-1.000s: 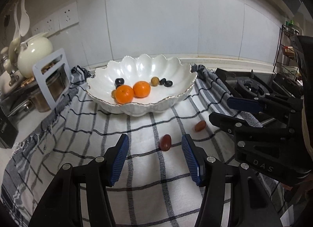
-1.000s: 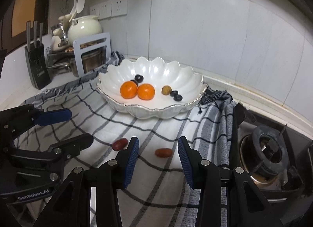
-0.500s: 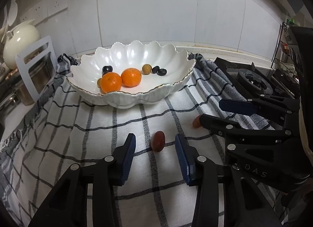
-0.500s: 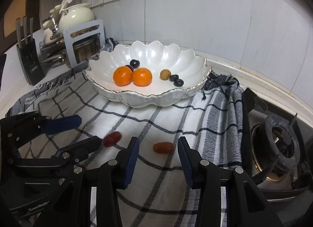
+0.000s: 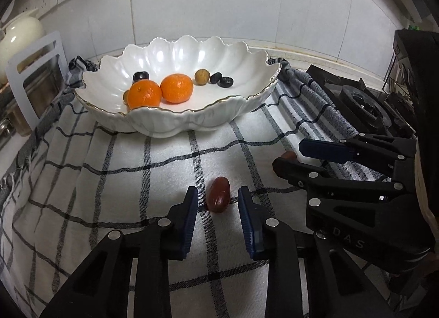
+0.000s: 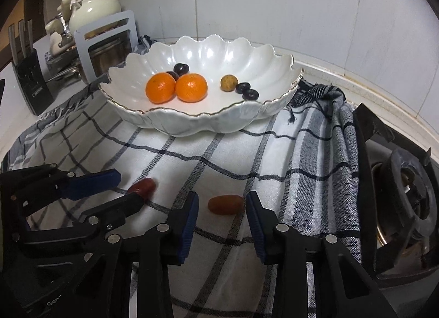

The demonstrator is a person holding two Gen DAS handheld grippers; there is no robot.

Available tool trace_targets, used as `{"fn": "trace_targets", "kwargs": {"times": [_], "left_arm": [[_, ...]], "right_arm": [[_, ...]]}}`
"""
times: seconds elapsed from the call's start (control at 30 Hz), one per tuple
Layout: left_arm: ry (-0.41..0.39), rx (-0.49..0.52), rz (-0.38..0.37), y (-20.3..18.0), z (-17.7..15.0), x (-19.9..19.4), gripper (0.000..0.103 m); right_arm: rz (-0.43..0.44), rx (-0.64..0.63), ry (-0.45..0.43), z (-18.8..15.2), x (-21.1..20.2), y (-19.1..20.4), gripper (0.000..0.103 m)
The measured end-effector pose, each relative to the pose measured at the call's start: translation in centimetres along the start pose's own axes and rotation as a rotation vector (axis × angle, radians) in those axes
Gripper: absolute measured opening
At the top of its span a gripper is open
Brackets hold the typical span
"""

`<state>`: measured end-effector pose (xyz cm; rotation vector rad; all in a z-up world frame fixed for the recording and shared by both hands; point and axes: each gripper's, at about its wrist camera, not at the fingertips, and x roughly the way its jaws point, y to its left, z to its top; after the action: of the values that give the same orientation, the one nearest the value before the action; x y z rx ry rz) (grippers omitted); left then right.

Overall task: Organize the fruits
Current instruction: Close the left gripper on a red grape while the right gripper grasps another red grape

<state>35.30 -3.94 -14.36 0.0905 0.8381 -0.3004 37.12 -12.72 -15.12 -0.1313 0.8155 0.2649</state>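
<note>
A dark red date (image 5: 218, 198) lies on the checked cloth (image 5: 153, 170) between the pads of my left gripper (image 5: 217, 192). Its jaws are closing, with a small gap still on each side of the fruit. A more orange date (image 6: 225, 204) lies crosswise between the pads of my right gripper (image 6: 222, 199). These jaws are closing too and do not touch it. Behind stands a white scalloped bowl (image 5: 175, 123) holding two mandarins (image 5: 175, 88), dark grapes and a brownish round fruit. Each view shows the other gripper from the side: right gripper (image 5: 288, 155), left gripper (image 6: 130, 187).
A gas stove (image 6: 406, 181) borders the cloth on the right. A metal rack with a pot (image 6: 109, 43), a cream teapot (image 6: 93, 9) and a knife block (image 6: 33, 79) stand at the left. The tiled wall with sockets rises close behind the bowl.
Both grippers have come down and forward, each around its own date. The left jaws have narrowed a lot, the right jaws a little. The fruits have not moved.
</note>
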Motion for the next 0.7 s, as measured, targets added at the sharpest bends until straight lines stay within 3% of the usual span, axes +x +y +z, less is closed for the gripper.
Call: {"fn": "trace_targets", "kwargs": {"times": [0.37,0.47,0.7], "left_arm": [[0.024,-0.027,-0.010,0.3,-0.2,1.2,0.022],[0.028,-0.046,-0.027,0.4,-0.1,1.4,0.020],[0.023,-0.055,-0.028,0.4,-0.1,1.2,0.017]], "right_arm": [[0.008,-0.011,0.026,-0.1,1.0,0.1,0.037],[0.004,-0.006,0.030,0.0,1.2,0.0,0.030],[0.003,-0.005,0.025,0.0,1.2,-0.1,0.027]]}}
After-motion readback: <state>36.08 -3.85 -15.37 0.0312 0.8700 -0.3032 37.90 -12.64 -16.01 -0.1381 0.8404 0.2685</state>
